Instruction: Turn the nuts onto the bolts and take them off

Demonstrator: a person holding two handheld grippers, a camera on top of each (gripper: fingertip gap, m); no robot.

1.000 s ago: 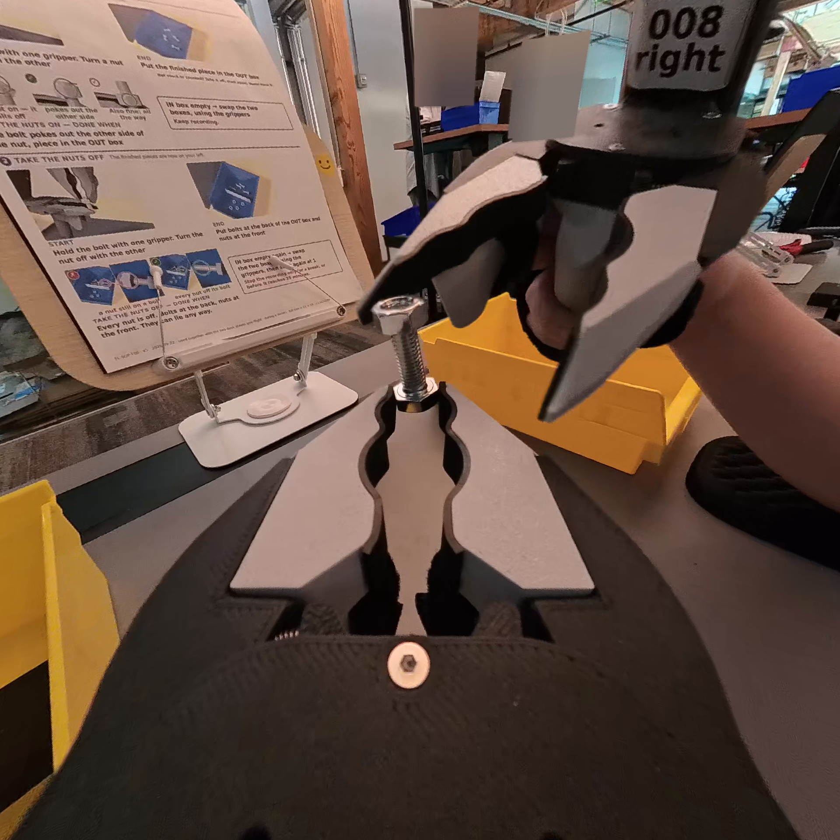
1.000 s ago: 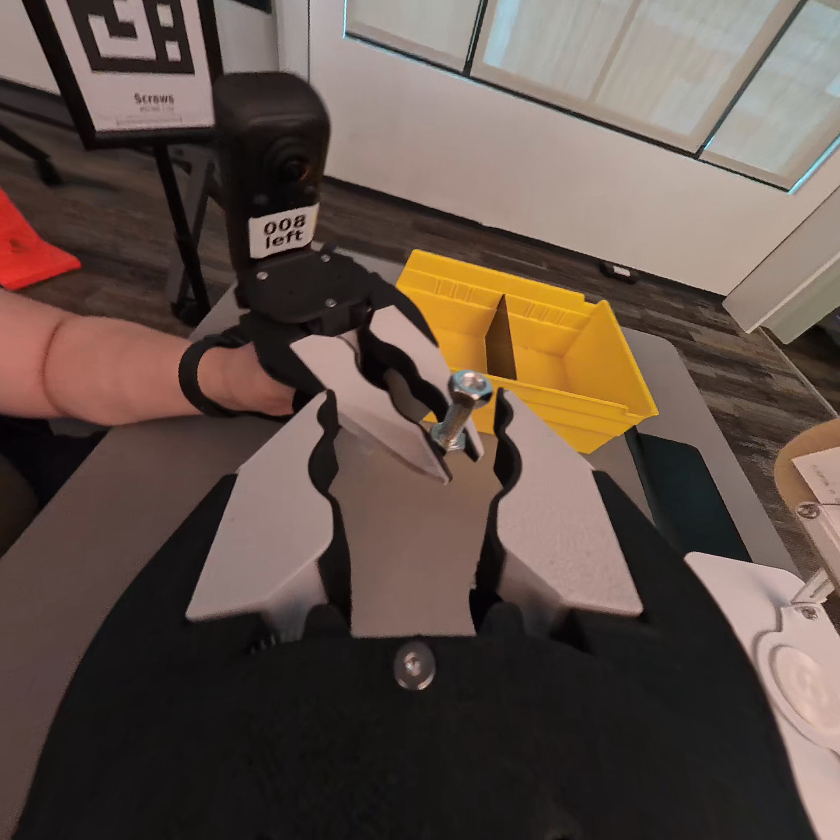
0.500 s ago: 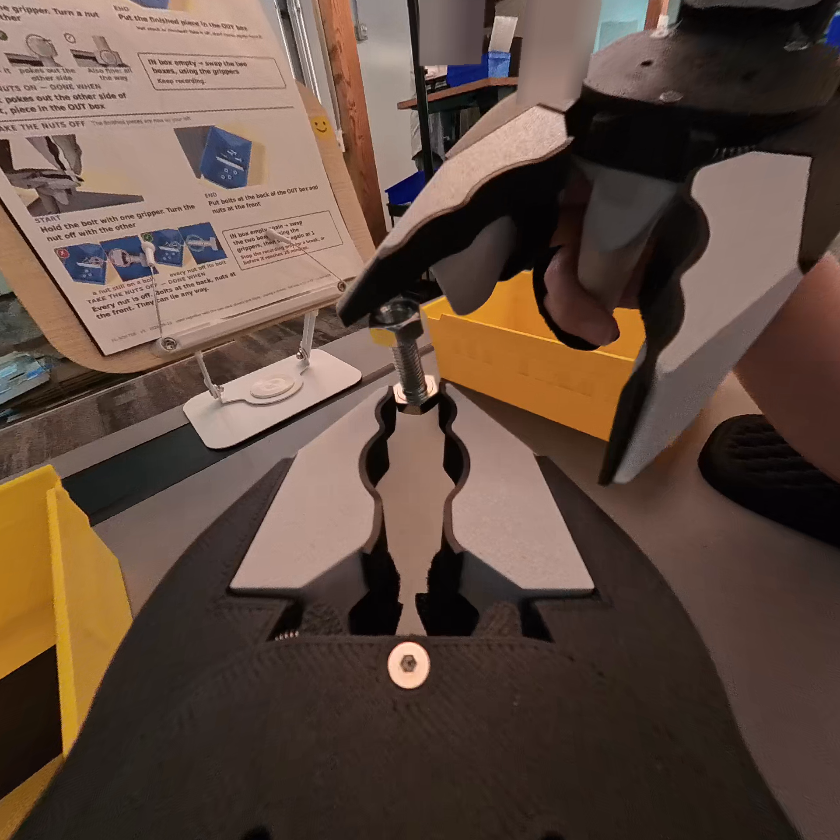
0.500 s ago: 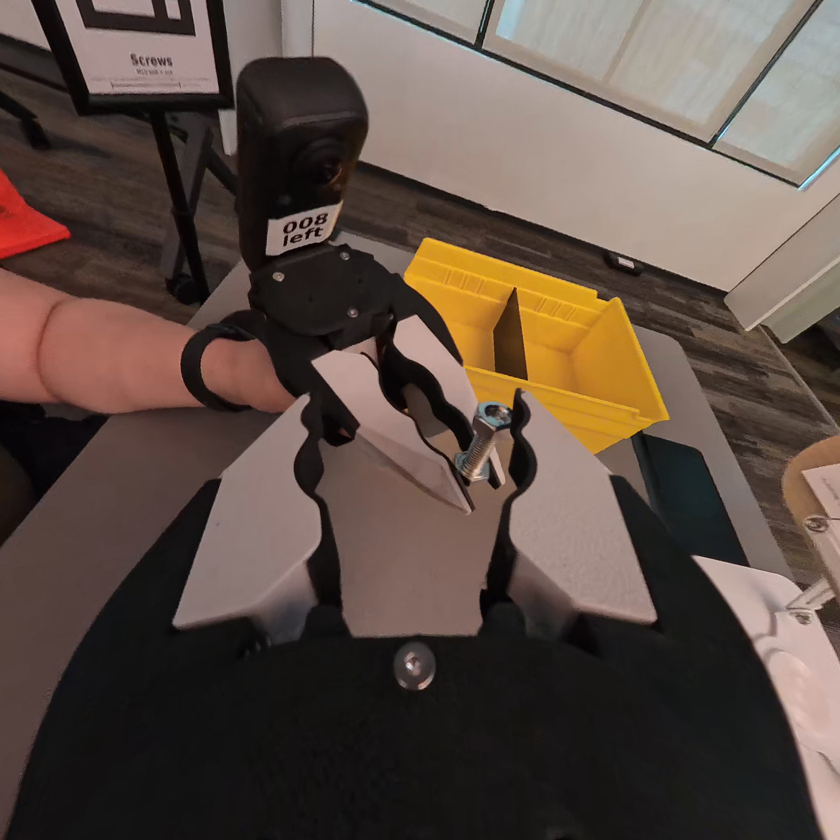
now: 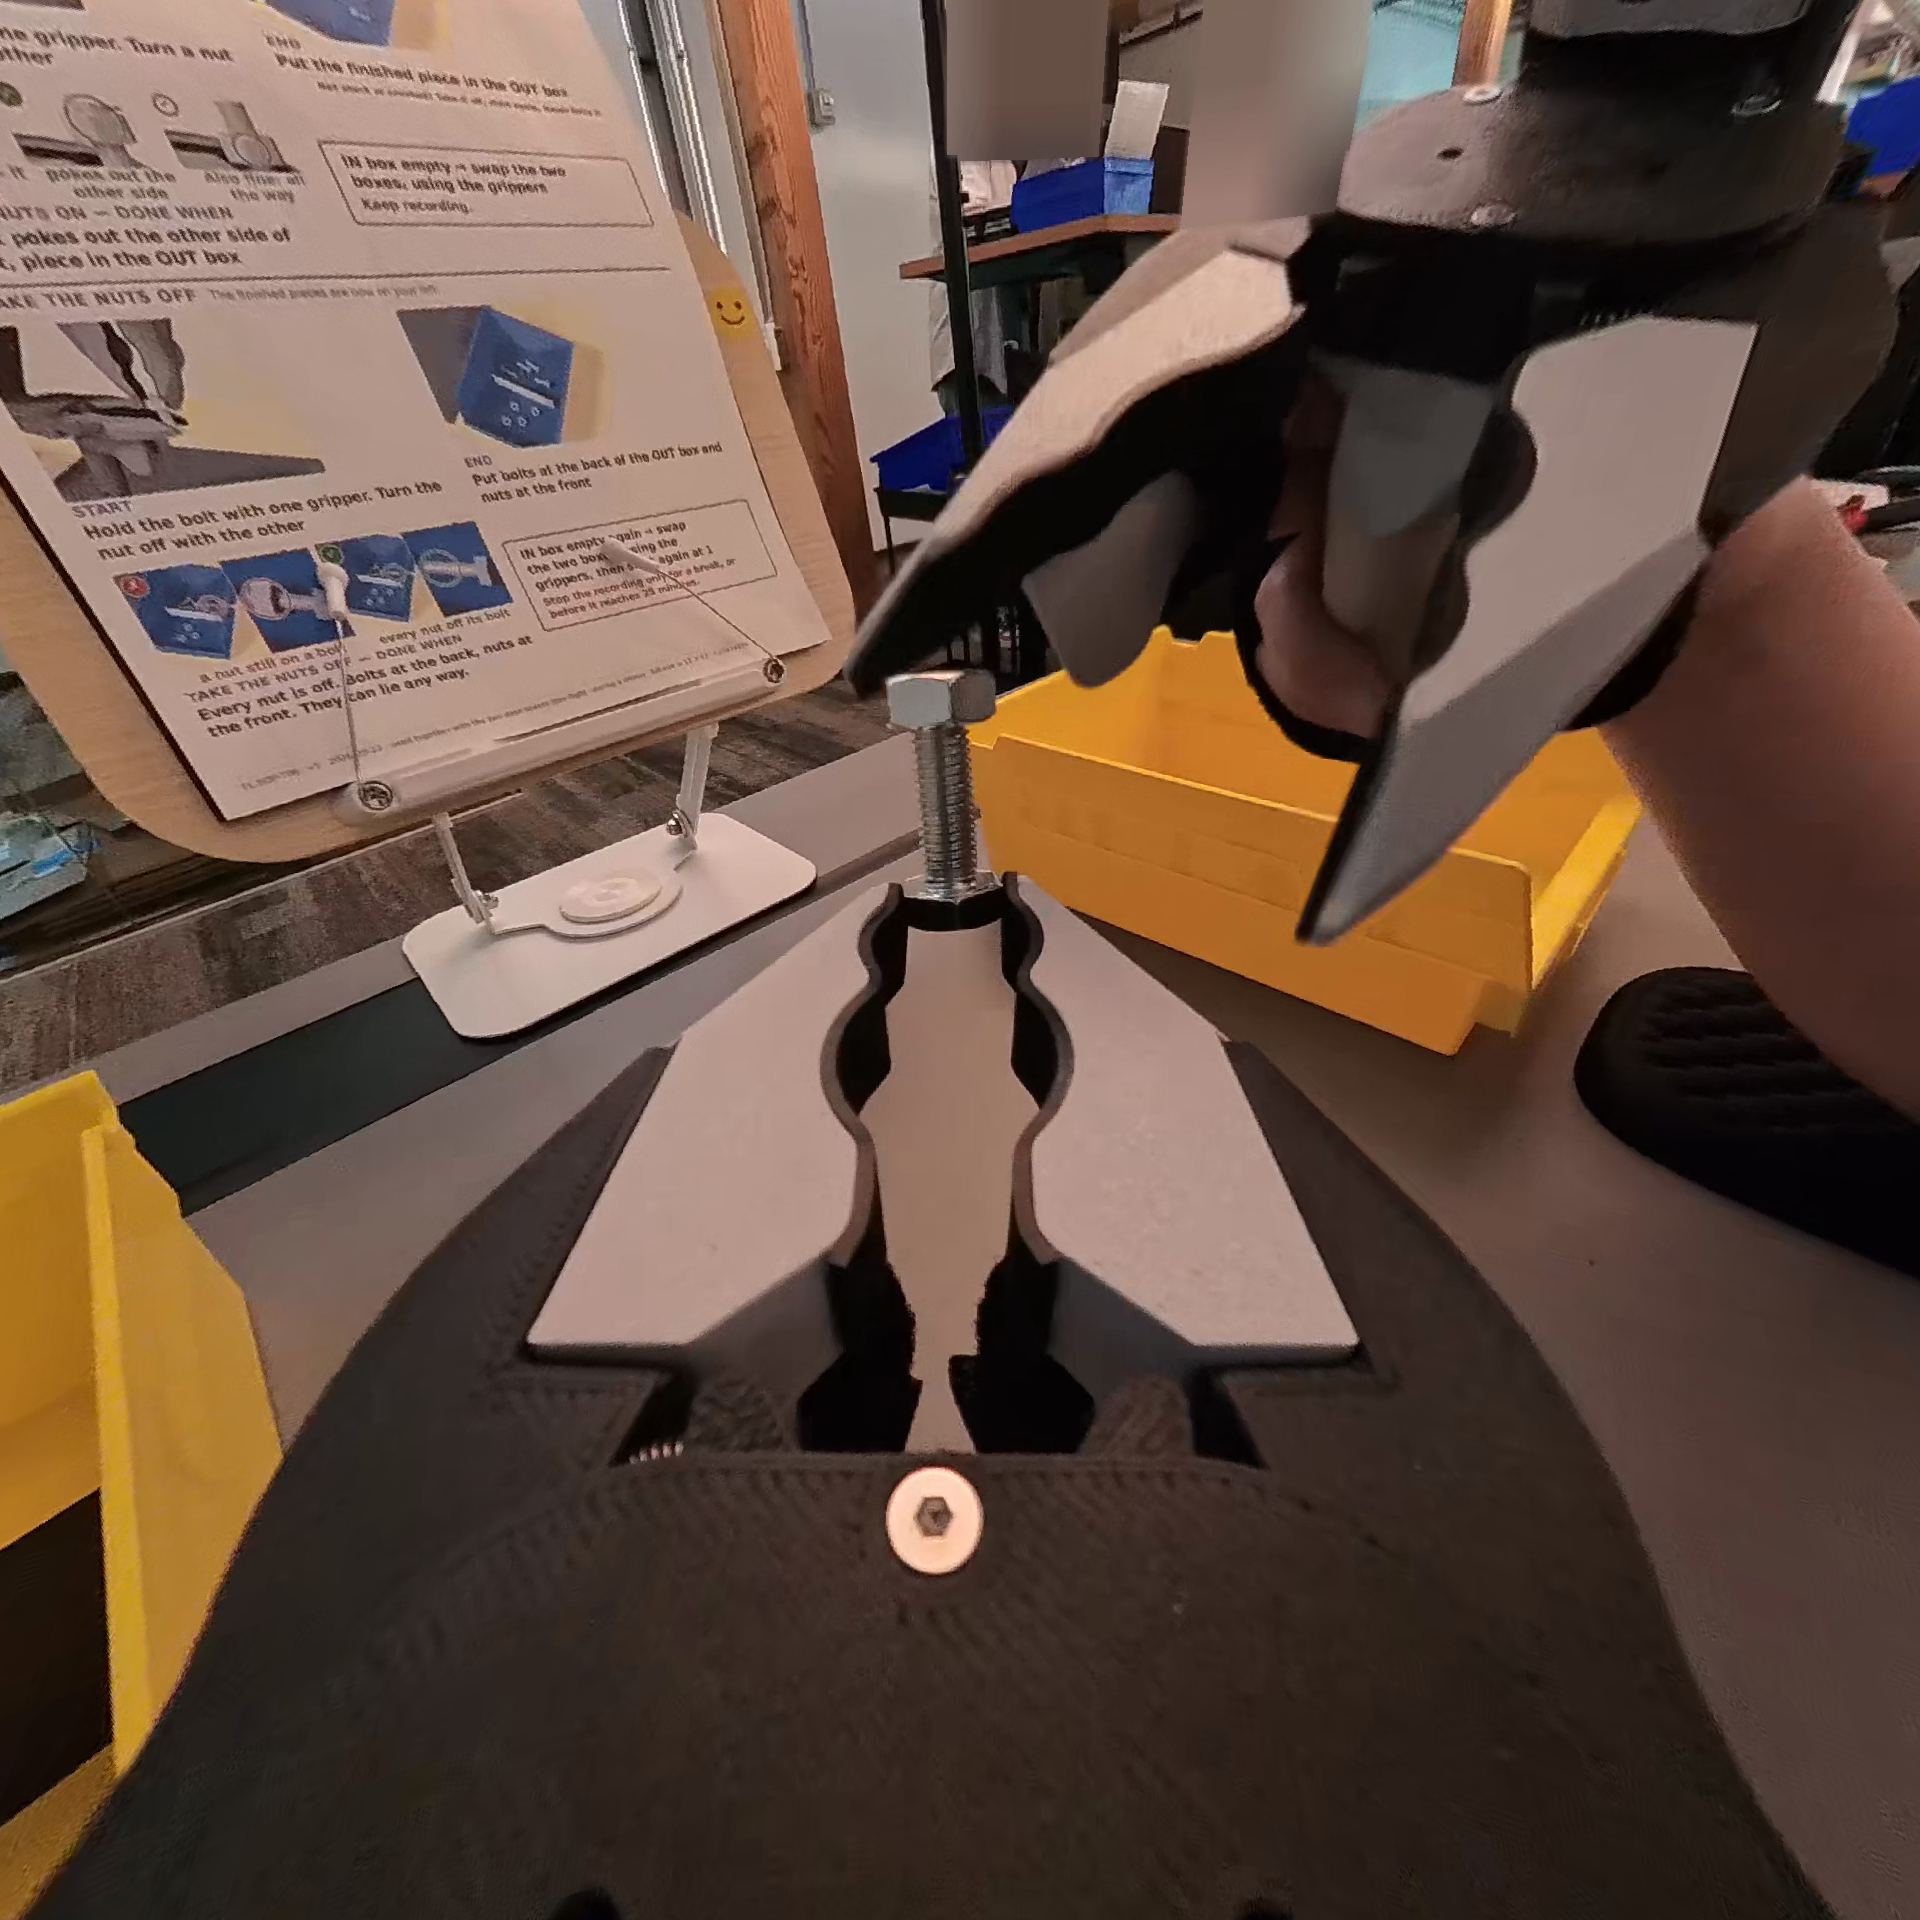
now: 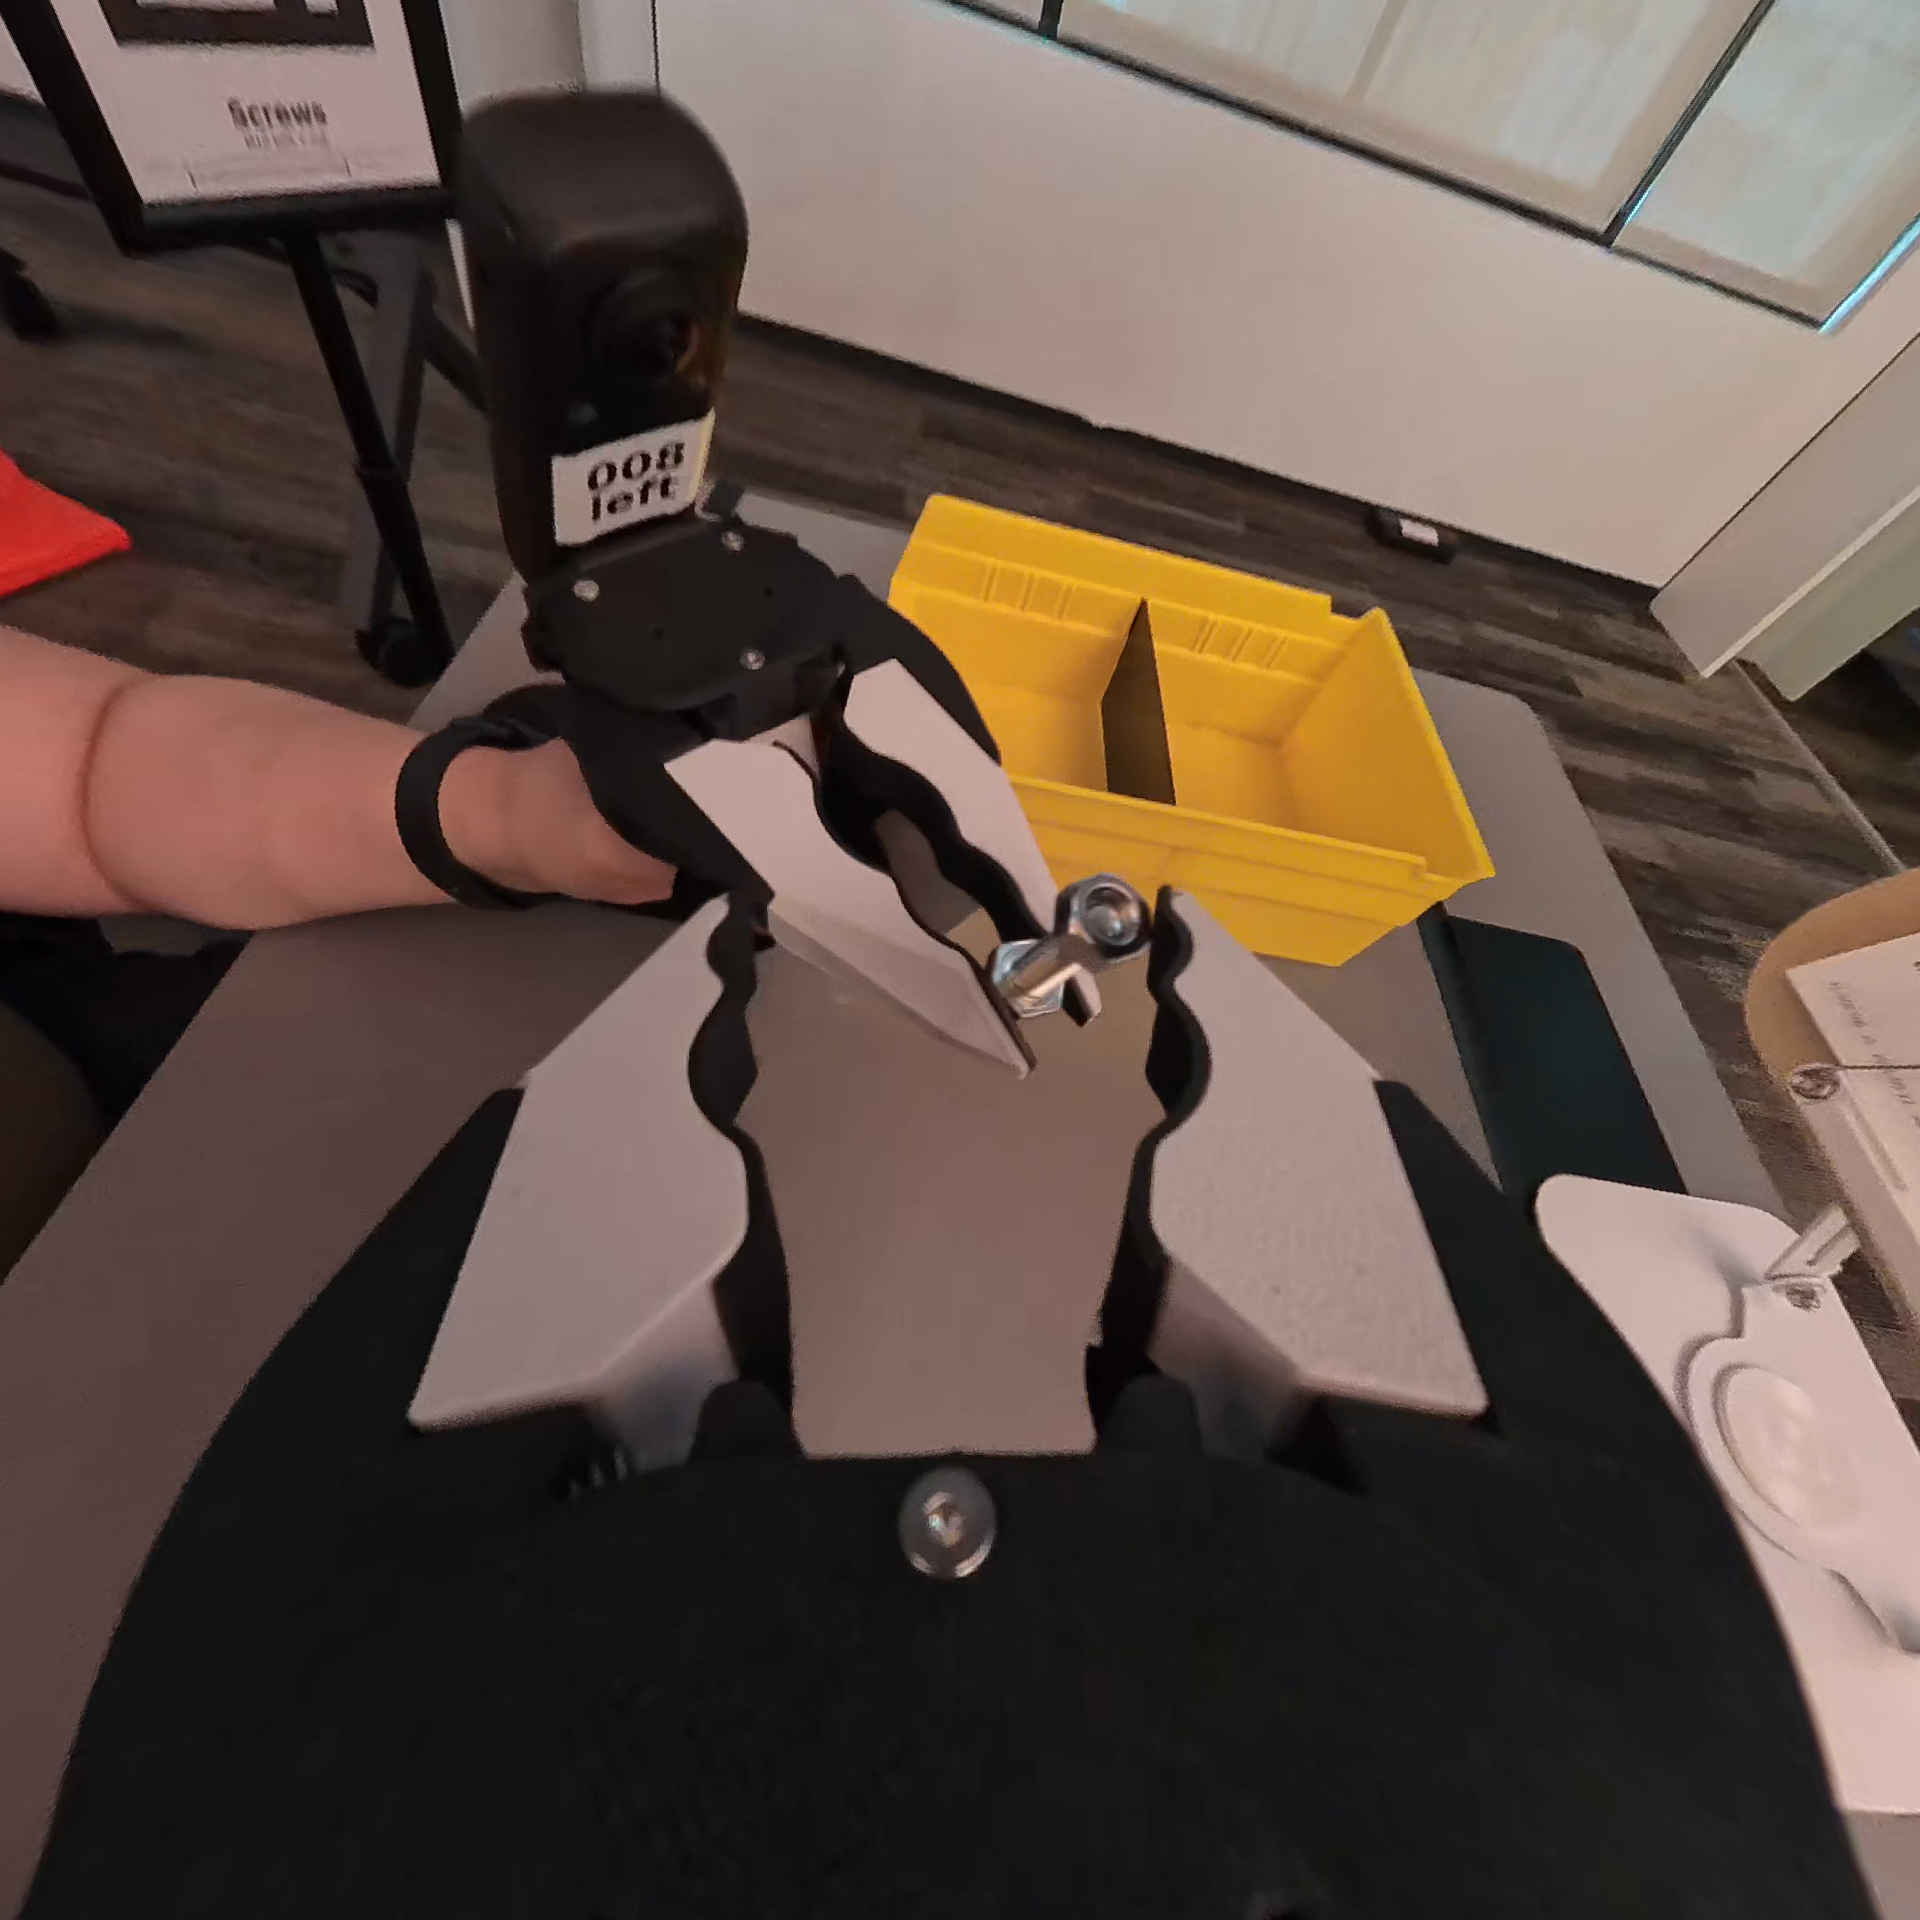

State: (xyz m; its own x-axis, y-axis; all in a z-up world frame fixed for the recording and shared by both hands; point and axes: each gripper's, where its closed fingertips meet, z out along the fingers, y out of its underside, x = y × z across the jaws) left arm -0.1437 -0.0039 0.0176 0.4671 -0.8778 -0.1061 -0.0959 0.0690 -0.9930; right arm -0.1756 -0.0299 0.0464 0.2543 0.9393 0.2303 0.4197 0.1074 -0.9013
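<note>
My left gripper is shut on the lower end of a silver bolt and holds it upright above the grey table. A hex piece, apparently the nut, sits on the bolt's upper end. My right gripper is open wide above and to the right of the bolt, one fingertip just beside the hex piece. In the right wrist view the right gripper is open around the left gripper. There the hex piece lies close to the right finger's inner edge.
A yellow bin stands behind the bolt, and another yellow bin is at the left. In the right wrist view a yellow bin with a divider is behind. An instruction board on a white stand is at the back left. A black pad lies at the right. Left tips to right tips: about 5 cm.
The right gripper dipped closer over the bolt, then drew back a little, staying open. In the right wrist view the bolt now tilts more and its top sits nearer the right finger.
</note>
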